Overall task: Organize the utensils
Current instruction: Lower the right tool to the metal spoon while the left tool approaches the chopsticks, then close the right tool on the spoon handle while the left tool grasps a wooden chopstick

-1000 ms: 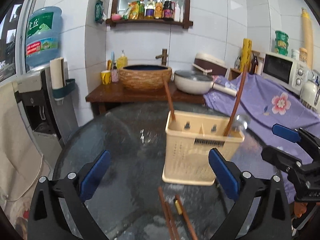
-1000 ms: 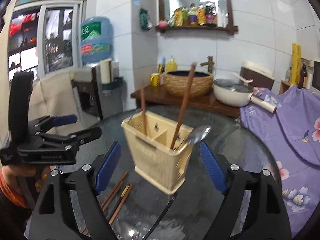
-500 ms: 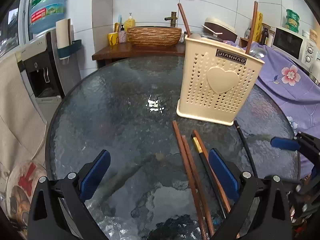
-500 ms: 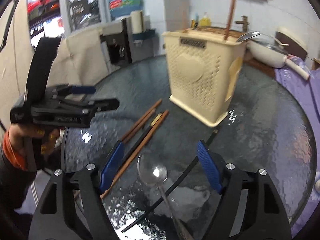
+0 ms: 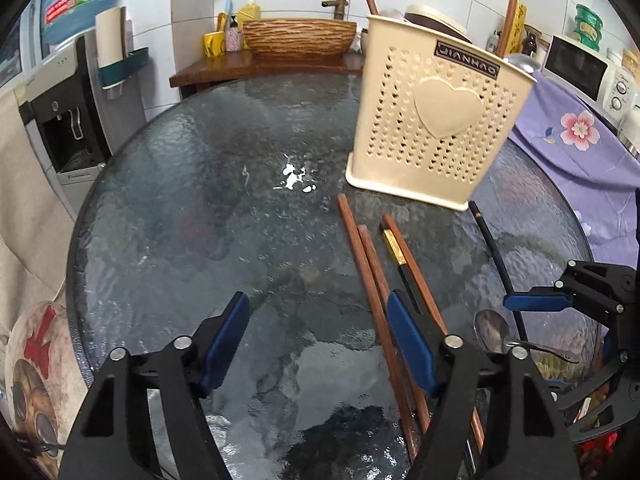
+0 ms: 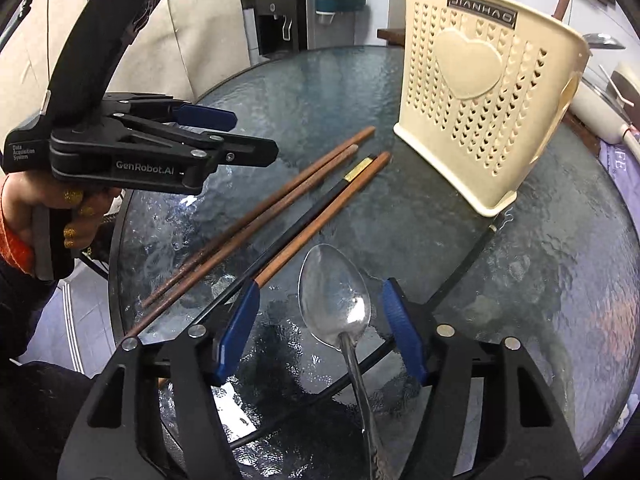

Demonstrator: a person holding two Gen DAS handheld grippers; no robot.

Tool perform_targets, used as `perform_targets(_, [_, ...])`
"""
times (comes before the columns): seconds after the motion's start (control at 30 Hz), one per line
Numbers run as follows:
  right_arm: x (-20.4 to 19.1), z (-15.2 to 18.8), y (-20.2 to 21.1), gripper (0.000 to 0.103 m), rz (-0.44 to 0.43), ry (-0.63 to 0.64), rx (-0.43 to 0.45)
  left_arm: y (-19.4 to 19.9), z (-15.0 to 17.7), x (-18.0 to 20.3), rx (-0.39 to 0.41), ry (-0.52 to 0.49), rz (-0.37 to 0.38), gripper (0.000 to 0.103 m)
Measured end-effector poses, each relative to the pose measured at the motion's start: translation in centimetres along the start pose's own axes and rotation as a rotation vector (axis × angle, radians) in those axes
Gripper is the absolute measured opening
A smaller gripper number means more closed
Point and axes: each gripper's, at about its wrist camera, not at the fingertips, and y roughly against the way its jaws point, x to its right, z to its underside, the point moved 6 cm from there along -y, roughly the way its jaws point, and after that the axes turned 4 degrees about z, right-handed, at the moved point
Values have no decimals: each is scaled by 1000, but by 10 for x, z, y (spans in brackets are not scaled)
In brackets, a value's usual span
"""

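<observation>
A cream perforated utensil holder (image 5: 436, 120) (image 6: 480, 100) stands on the round glass table (image 5: 224, 184), with chopsticks and a spoon standing in it. Several brown chopsticks (image 5: 368, 264) (image 6: 256, 216) and a black chopstick (image 6: 328, 196) lie in front of it. A metal spoon (image 6: 336, 300) (image 5: 491, 330) lies between my right gripper's open fingers. My right gripper (image 6: 320, 328) is low over the spoon's bowl. My left gripper (image 5: 318, 344) is open and empty, low over the table, its right finger over the brown chopsticks.
A thin black chopstick (image 6: 464, 264) lies to the right of the spoon. A purple flowered cloth (image 5: 576, 136) covers the counter at the right. A water dispenser (image 5: 68, 92) stands left of the table. A wooden stand with a woven basin (image 5: 300, 38) is behind.
Both grippers have dropped and moved in closer to the table. The right gripper now straddles the spoon's bowl; the left gripper now sits over the brown chopsticks.
</observation>
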Motion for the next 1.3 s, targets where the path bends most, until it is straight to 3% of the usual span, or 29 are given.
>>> perform_targets(0.17, [0,2,-8,51,-4,-4,-29,-6,3,11,-34,-45,9,62])
perform_targets(0.43, [3,-1,-11,51,-7,-8,-42,-13,11,23,-76,-83,17,54])
perform_targets(0.97, [2,-5,-17,51,18,-7,-49,-21,13,24,-121,-102,-1,50])
perform_targets(1.3, [2,-13,-23,51,50,-14,-73,-46,-14,25,-154,-113,-24,46])
